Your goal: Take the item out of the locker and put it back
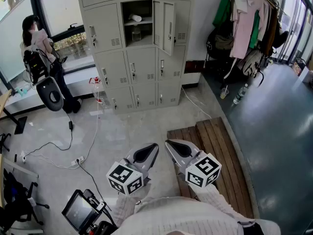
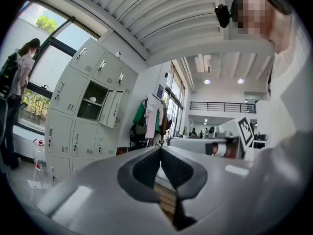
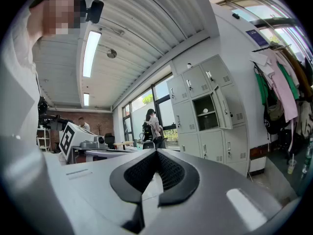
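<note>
Before lockers [image 1: 113,65], left gripper [image 1: 154,146], right gripper [image 1: 168,143] closed, empty

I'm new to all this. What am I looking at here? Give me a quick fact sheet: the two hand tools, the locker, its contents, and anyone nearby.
Left gripper: shut, empty, close to the body
Right gripper: shut, empty, beside the left one
Open locker: middle column, door swung to the right
White item: on the locker's upper shelf, far from both grippers
Person: standing at the window, far left
Hanging clothes: right of the lockers

head view steeply down, gripper views level, sharing lockers [image 1: 108,33]
</note>
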{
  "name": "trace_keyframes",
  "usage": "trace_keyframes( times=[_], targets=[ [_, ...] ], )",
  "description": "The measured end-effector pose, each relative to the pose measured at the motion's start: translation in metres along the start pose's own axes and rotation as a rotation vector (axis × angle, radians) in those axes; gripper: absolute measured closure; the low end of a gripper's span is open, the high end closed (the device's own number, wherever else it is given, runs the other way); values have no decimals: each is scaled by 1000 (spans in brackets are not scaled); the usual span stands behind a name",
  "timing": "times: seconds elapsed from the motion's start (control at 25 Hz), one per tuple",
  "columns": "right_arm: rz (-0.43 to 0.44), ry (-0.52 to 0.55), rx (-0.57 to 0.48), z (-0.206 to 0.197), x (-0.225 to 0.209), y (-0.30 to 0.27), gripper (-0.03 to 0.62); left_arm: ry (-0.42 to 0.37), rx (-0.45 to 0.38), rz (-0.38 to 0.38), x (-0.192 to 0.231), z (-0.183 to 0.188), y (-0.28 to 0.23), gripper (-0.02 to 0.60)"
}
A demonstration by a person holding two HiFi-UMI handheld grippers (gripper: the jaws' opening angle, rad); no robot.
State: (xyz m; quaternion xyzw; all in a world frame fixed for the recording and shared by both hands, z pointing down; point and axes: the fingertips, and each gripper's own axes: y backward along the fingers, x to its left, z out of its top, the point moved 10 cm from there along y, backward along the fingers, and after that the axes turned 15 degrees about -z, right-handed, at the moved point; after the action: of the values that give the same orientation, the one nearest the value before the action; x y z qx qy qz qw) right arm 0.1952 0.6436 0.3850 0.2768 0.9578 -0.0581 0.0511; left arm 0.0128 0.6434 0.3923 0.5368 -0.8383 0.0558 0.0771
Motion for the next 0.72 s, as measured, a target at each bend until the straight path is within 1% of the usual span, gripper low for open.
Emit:
trace_keyframes(
  times=[0.12, 0.2, 0.28, 0.4, 0.56, 0.72],
  targets=[
    [18, -1, 30, -3, -7, -7, 602, 29, 28, -44, 2, -7, -12, 574],
    [28, -5, 52, -8, -10, -9, 602, 44, 41, -54, 2, -12, -17, 574],
    [20, -6, 71, -13, -15, -14, 602, 61, 51, -59, 5, -17, -22, 574],
    [3, 0, 84, -14, -29, -30, 602, 87, 53, -71, 20, -19, -30, 574],
    [-12, 26, 85, -11, -49, -62, 602, 87, 34, -57, 54, -16, -38, 574],
    [-27, 27, 65, -7, -61, -115, 602, 65, 22, -69, 107, -4, -43, 575]
  ],
)
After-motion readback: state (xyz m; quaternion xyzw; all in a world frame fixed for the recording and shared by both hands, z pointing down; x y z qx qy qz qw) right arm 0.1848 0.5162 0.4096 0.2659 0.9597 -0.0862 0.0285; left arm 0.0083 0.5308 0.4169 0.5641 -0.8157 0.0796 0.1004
